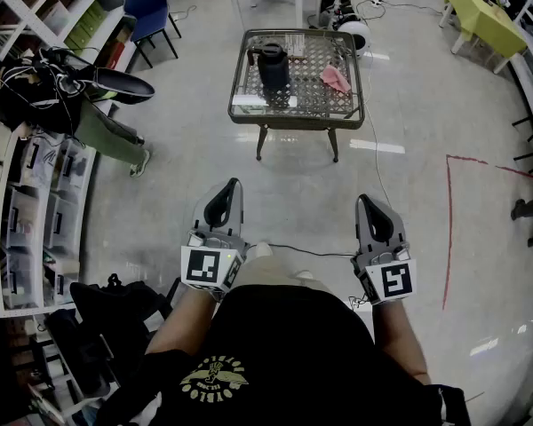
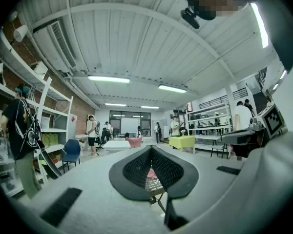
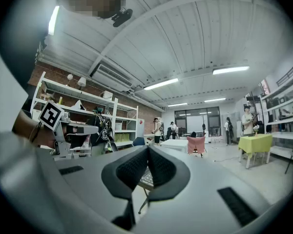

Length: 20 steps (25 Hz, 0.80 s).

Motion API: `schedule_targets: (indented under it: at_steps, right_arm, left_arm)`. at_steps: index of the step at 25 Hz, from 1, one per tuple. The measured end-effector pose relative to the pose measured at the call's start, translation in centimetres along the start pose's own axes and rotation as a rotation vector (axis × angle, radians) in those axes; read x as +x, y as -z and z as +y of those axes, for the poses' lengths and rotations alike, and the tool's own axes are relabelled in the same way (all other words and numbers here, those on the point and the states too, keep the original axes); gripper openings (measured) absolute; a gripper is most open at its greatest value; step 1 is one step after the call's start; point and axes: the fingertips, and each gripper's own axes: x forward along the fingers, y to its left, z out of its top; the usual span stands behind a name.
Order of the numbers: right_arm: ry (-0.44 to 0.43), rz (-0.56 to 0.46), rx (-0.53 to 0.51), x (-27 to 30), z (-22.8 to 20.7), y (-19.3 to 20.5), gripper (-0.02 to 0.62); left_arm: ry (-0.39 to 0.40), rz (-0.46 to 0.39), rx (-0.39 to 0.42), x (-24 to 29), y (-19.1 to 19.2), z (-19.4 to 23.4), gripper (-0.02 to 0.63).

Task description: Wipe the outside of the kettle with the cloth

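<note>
Kettle (image 1: 273,65), one, cloth (image 1: 335,79), one, left tool (image 1: 230,193) closed, right tool (image 1: 369,209) closed, both empty

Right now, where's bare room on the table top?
Free: the strip between kettle and pink cloth, and the table's near right corner. Crowded: near left, by the white item, and the far edge behind the kettle.
</note>
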Motion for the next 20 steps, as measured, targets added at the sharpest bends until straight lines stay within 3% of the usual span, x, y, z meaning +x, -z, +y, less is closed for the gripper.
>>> schedule_targets:
  at_steps: [10,20]
  right_arm:
    - [-0.019,-0.018,-0.008,1.6,0.0,1.1,0.011]
    - [0.052,0.009,-0.023,9.1,-3.7,2.1,0.011]
  left_arm:
    - [0.008,-0.001,0.025,1.2,1.4,1.0,-0.005]
    - [0.069,0.002,0.052,10.4,3.0,4.4,-0.005]
